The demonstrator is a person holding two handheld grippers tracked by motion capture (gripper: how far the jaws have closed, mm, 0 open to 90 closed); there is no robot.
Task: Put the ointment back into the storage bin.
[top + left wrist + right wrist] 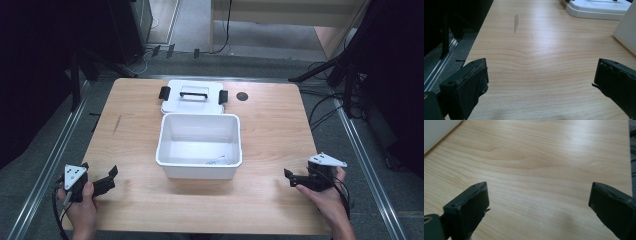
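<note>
While both grippers wait near the table's (270, 150) front edge, left gripper (107, 179) and right gripper (292, 178) flank the bin (199, 167), jaws spread wide and empty. Mid-table, the bin sits mouth up, long axis side to side. Behind it, touching, lies the lid (194, 102); a careless reach could shove the light bin into it.

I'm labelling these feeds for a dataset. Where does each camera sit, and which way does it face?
High view: above the person's side, facing forward and down on the wooden table, white box and lid; both hands with the left gripper and right gripper enter below.
Left gripper view: on the left gripper, looking along its spread jaws across the table toward the lid.
Right gripper view: on the right gripper, over bare table between spread jaws.
Shared: both gripper views catch the box's white wall.
</note>
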